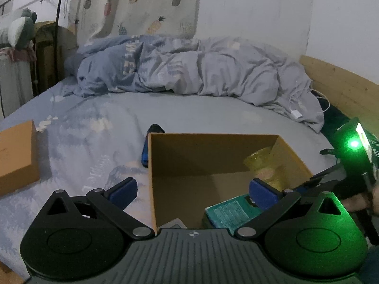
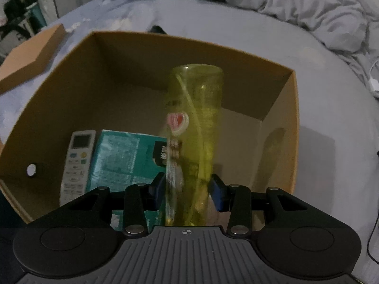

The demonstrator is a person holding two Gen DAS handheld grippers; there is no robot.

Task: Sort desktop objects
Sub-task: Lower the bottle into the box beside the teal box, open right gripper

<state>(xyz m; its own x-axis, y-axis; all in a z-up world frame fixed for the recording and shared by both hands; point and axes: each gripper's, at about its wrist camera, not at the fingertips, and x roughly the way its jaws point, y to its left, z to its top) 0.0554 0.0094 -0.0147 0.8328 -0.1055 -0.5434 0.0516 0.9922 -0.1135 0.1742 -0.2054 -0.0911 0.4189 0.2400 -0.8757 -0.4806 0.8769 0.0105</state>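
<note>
An open cardboard box (image 2: 279, 127) stands on the bed; it also shows in the left wrist view (image 1: 151, 165). My right gripper (image 2: 187, 191) is shut on a yellow-green translucent bottle (image 2: 194, 123) and holds it over the inside of the box. A white remote control (image 2: 77, 163) and a teal packet (image 2: 125, 158) lie on the box floor. In the left wrist view the bottle (image 1: 263, 163) and teal packet (image 1: 229, 213) show inside the box. My left gripper (image 1: 193, 191) is open and empty at the box's near left wall.
A blue and black object (image 1: 148, 146) lies on the sheet behind the box's left corner. A flat brown box lid (image 1: 16, 156) lies at the left. A crumpled duvet (image 1: 189, 68) fills the back, with a white charger cable (image 1: 305, 104) at the right.
</note>
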